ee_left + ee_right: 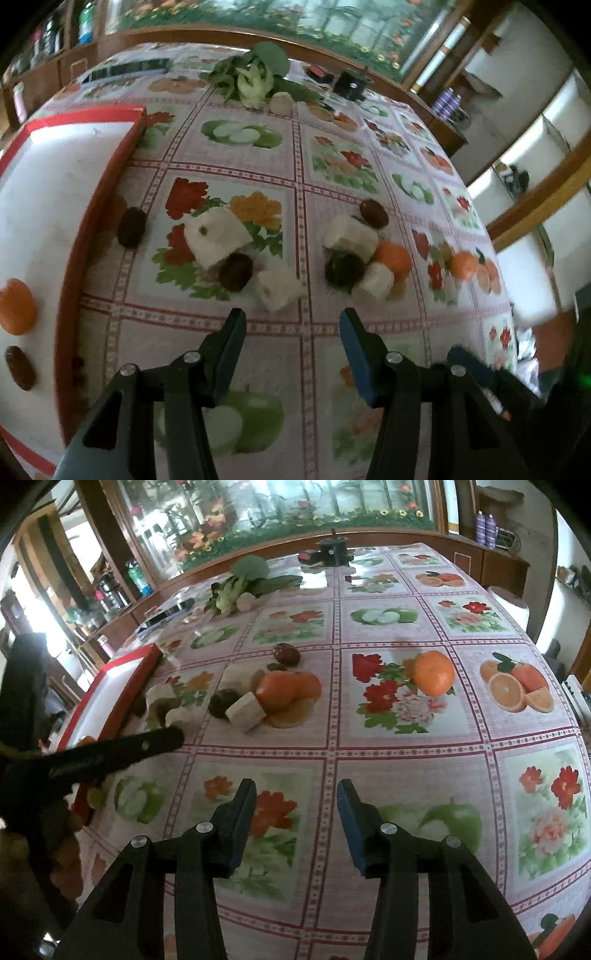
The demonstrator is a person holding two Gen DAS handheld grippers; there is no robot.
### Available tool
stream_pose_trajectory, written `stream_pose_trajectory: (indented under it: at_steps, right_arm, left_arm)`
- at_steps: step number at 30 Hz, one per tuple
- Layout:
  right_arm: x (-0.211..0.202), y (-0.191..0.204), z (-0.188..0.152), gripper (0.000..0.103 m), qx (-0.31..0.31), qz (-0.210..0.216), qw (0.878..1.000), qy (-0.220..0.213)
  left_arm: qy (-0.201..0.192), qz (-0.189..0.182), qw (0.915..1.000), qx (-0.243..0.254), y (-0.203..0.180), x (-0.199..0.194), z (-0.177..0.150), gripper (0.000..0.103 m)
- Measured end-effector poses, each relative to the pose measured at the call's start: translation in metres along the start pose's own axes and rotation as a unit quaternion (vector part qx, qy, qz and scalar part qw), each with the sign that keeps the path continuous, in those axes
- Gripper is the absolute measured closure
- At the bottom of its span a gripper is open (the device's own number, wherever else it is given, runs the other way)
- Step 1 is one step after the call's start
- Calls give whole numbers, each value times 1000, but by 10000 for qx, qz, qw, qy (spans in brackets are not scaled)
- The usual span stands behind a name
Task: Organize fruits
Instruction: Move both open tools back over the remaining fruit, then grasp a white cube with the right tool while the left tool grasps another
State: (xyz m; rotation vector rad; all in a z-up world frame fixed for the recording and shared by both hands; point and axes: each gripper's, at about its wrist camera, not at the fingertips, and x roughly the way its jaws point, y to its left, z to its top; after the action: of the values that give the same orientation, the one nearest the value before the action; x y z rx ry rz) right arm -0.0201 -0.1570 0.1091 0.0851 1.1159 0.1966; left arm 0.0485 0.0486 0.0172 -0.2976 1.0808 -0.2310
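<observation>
My left gripper (292, 318) hangs open over the flowered tablecloth with nothing between its fingers. Just beyond it lie white chunks (216, 236) and dark dates (236, 271). A second heap to the right holds a white chunk (351, 236), a mandarin (393, 258) and a red date (373, 213). At the left, the white tray (110, 177) with a red rim holds a mandarin (16, 306) and a date (20, 367). My right gripper (297, 786) is open and empty above the cloth. A lone mandarin (434, 672) sits ahead of it to the right, and the heap (288, 690) ahead to the left.
Leafy greens (255, 74) and a small black device (351, 85) lie at the table's far end. The left gripper's finger (162, 738) reaches in from the left beside the tray (136, 668). A white roll (506, 598) stands past the right table edge.
</observation>
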Motion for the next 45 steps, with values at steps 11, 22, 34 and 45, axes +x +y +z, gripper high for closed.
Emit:
stream_pose_trajectory:
  at_steps: [11, 22, 34, 45]
  right_arm:
    - [4, -8, 1, 56, -5, 114, 9999, 45]
    - [33, 12, 19, 56, -215, 627, 9974, 272]
    - [62, 46, 44, 63, -814, 457, 9955, 167]
    - [36, 28, 40, 71, -433, 511, 9978, -8]
  left_arm:
    - [-260, -45, 9995, -170, 3, 11, 2, 73]
    - [-175, 30, 9997, -137, 19, -10, -19, 73]
    - [-69, -37, 9999, -133, 33, -29, -48, 73]
    - [1, -313, 9995, -50, 33, -29, -50, 73]
